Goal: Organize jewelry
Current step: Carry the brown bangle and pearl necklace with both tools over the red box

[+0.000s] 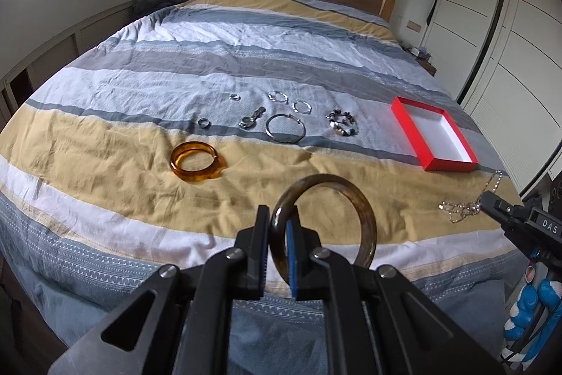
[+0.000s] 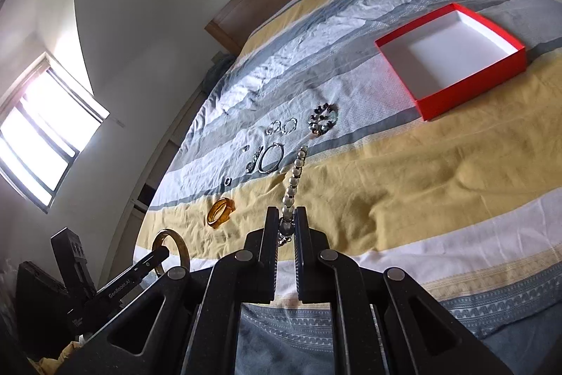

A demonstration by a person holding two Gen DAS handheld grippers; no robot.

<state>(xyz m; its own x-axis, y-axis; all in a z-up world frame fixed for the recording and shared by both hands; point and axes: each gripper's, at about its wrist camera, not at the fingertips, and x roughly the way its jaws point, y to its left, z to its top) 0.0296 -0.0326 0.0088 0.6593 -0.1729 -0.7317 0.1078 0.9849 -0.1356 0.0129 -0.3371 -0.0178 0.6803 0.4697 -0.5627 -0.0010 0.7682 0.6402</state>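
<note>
Nearest, the left claw (image 1: pixel 279 227) pinches a dark brown bangle (image 1: pixel 354 199) held above the bed (image 1: pixel 105 185), while the right claw (image 2: pixel 287 224) pinches a pearl necklace (image 2: pixel 293 185). Beyond lies an amber bangle (image 1: pixel 196 164), then small silver rings and bracelets (image 1: pixel 284 127). The red box (image 2: pixel 470 86) sits open farther right.

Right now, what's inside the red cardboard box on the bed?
Nothing shows inside the red cardboard box: the right wrist view sees most of its bare white floor. Only a thin strip along the near wall is hidden. All the jewelry is outside it.
</note>
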